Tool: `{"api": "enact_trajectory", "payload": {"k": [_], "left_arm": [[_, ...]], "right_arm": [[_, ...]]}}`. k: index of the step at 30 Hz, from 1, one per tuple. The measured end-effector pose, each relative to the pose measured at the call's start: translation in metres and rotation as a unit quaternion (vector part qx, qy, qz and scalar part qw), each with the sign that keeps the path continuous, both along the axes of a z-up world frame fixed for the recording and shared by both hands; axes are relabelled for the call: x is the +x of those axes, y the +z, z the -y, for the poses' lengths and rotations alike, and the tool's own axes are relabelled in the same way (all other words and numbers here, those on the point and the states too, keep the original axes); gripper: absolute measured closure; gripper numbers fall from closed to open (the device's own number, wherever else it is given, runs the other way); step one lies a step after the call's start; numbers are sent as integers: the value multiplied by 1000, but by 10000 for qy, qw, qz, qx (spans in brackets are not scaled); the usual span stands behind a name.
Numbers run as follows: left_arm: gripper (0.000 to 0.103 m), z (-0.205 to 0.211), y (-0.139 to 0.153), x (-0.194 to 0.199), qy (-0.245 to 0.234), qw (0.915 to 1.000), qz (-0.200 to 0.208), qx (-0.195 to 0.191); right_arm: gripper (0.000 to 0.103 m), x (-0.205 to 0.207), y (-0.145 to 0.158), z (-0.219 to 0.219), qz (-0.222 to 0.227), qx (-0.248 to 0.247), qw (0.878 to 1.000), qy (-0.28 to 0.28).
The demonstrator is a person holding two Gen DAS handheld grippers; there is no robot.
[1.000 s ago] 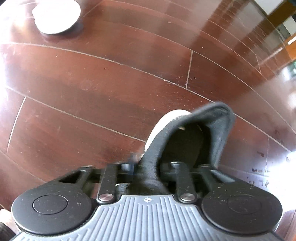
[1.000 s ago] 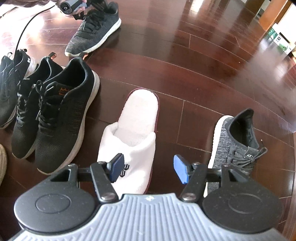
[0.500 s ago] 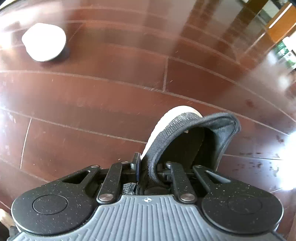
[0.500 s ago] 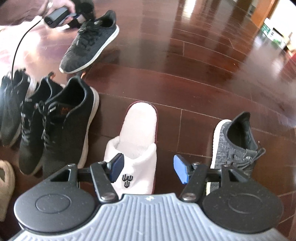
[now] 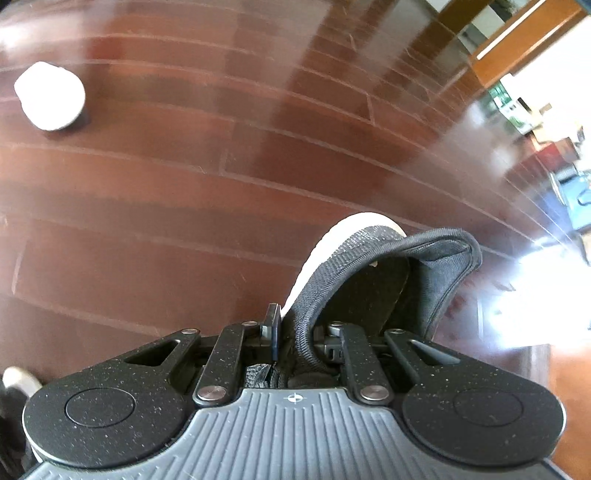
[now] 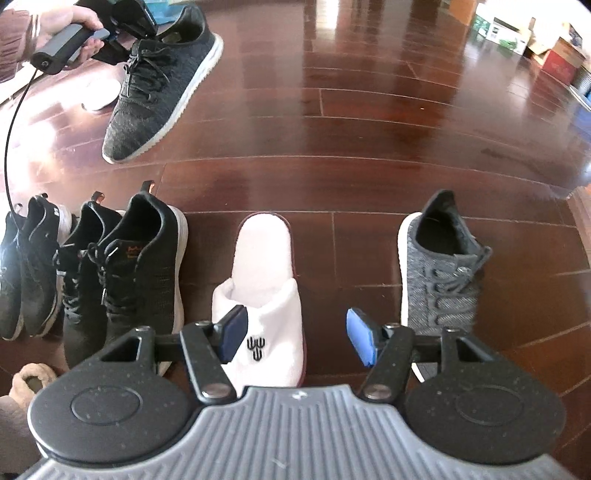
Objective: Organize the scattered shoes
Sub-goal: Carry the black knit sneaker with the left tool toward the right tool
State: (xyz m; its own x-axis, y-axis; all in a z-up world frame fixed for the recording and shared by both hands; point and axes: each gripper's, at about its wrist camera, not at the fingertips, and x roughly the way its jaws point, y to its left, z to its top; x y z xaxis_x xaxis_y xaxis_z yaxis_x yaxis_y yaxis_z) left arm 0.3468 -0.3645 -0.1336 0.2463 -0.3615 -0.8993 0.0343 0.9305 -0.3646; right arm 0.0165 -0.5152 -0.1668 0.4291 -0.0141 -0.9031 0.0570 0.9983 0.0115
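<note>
My left gripper [image 5: 295,328] is shut on the collar of a dark grey knit sneaker [image 5: 369,258] with a white sole. The sneaker hangs heel up, clear of the floor. In the right wrist view the same sneaker [image 6: 162,85] dangles at the top left under a hand [image 6: 59,26] that holds the gripper. My right gripper [image 6: 295,332] is open with nothing between its blue pads [image 6: 360,336]. It hovers over the toe of a white slipper [image 6: 264,258]. A light grey sneaker [image 6: 439,280] lies to the right of the slipper.
A pair of black sneakers [image 6: 136,269] and another dark shoe [image 6: 29,266] are lined up left of the slipper. A second white slipper [image 5: 50,96] lies on the wooden floor [image 5: 258,166] below the lifted sneaker. A tan fuzzy slipper [image 6: 29,376] sits at the lower left. Boxes [image 6: 554,48] stand far right.
The left gripper has risen with the dark sneaker, and the floor and far white slipper look smaller. The right gripper rose slightly and rolled, staying open.
</note>
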Motion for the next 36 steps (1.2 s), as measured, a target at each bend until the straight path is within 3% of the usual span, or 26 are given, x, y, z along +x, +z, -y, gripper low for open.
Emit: {"api": "enact_trajectory", "payload": {"k": [8,17,30,36], "left_arm": [[87,42,-16,-55,-241,9973,-597,-343],[86,113,-53,-161,-888,9866,-1294,-447],[86,206,-117,-328,-1589,9621,-2170,-444],[86,226,-143,-377,-1817,9558,-2297,-268]], "right_arm": [[40,-48,26,14,15,51,9990,-434],[40,-123,51,36,0,58,9916,-1289],[40,-233,37,50,-189,229,9628,-2686],[40,-269,21,59,-235,367,9454,-3231]]}}
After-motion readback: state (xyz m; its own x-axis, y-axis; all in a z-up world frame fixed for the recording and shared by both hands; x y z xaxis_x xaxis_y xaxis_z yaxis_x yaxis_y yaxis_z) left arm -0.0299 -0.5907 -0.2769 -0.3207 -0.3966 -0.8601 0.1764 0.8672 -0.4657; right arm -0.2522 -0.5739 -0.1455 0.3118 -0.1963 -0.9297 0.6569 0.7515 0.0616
